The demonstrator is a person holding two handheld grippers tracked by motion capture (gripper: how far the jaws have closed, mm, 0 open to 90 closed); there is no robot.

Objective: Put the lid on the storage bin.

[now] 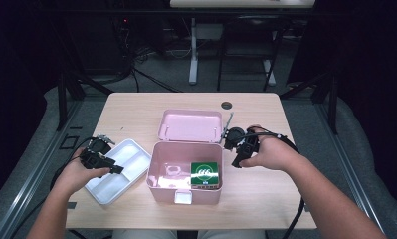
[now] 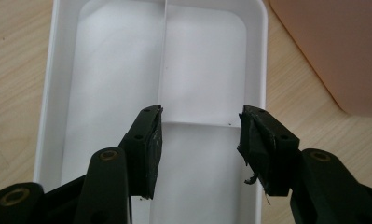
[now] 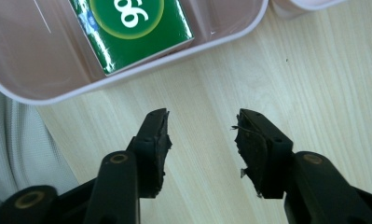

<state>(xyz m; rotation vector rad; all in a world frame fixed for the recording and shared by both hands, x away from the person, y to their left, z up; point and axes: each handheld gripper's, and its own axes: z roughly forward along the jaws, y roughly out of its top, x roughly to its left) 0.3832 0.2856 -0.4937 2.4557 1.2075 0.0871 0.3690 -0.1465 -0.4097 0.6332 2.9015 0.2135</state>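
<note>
A pink box [image 1: 158, 186] stands open in the middle of the table, its lid [image 1: 190, 125] lying back behind it. Inside, at the right, lies a green carton [image 1: 204, 174] with a white logo; the right gripper view shows this green carton [image 3: 132, 28] inside the pink box [image 3: 141, 72]. A white divided tray [image 1: 131, 152] lies left of the box. My left gripper [image 1: 117, 170] hovers open over the white tray [image 2: 62, 70], nothing between its jaws. My right gripper [image 1: 234, 163] is open above bare table right of the box, holding nothing.
A small clear object [image 1: 173, 171] lies in the left part of the box. A dark round grommet [image 1: 227, 105] sits near the table's far edge. Cables trail from both grippers. Desk legs and wires stand on the floor beyond the table.
</note>
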